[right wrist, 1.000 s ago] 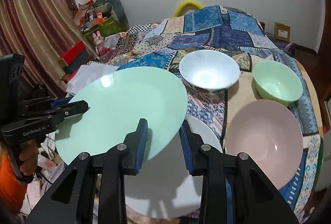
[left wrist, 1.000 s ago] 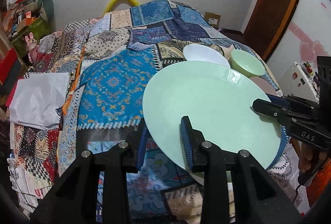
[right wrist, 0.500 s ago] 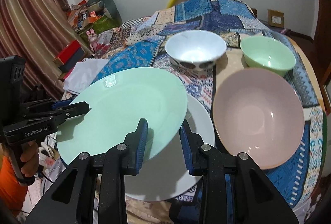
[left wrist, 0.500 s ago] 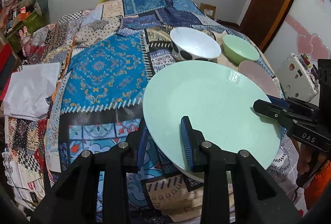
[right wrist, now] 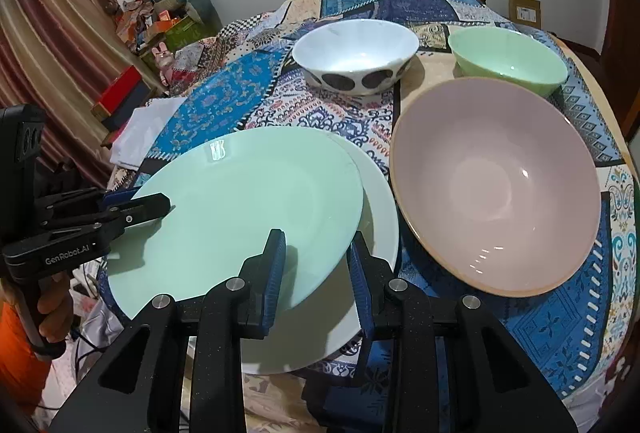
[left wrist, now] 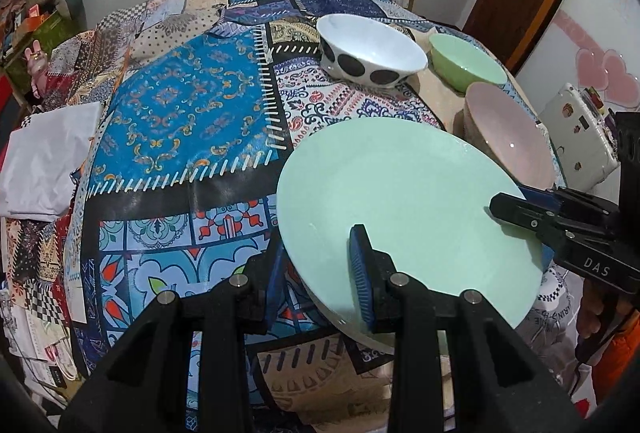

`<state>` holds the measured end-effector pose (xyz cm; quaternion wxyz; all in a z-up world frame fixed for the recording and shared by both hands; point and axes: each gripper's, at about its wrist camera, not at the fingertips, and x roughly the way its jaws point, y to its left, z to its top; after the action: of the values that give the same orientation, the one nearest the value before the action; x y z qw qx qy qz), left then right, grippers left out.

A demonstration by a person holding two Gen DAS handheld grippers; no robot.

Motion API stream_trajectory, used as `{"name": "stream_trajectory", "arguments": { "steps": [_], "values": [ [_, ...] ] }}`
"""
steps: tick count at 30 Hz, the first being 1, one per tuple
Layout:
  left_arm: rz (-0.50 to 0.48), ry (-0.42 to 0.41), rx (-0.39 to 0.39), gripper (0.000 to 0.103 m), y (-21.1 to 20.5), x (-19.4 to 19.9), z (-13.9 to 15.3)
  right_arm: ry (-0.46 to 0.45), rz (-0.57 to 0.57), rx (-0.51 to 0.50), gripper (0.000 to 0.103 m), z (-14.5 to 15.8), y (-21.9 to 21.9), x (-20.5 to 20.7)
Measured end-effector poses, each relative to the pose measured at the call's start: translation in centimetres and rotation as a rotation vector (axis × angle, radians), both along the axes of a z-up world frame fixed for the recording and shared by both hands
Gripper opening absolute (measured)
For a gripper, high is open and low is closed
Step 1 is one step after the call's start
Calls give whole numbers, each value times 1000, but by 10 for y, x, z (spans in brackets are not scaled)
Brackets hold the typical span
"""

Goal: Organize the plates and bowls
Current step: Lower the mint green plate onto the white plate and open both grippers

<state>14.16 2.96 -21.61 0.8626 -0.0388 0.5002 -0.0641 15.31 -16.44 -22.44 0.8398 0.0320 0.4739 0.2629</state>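
- Left wrist view: left tool (left wrist: 320,269) clamps the near rim of the mint plate (left wrist: 400,201), one pad on top, the other under the edge.
- Same view: right tool (left wrist: 532,217) comes in from the right and pinches the opposite rim of the same plate.
- Right wrist view: right tool (right wrist: 316,273) straddles the plate's near rim; blue pads above and below the mint plate (right wrist: 240,205), jaws narrow, gripping it.
- Left tool (right wrist: 132,207) visible at left edge, closed on the far rim.
- Mint plate is tilted and sits over a white plate (right wrist: 372,233); white plate lies on the counter (right wrist: 560,333) with the patchwork cloth (left wrist: 180,113). Cannot tell if the two plates touch.
- Pink bowl (right wrist: 496,185) just beside the white plate, to its right.
- Behind it: white bowl with dark dots (right wrist: 356,57) and green bowl (right wrist: 508,57), side by side, upright.
- Folded white cloth (left wrist: 44,161) at the counter's left side.
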Motion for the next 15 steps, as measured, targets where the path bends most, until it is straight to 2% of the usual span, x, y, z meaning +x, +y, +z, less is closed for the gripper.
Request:
{"name": "stream_trajectory", "arguments": {
  "steps": [15],
  "values": [
    [-15, 45, 26, 31, -5, 7, -22, 52, -5, -1, 29, -14, -4, 0]
  ]
}}
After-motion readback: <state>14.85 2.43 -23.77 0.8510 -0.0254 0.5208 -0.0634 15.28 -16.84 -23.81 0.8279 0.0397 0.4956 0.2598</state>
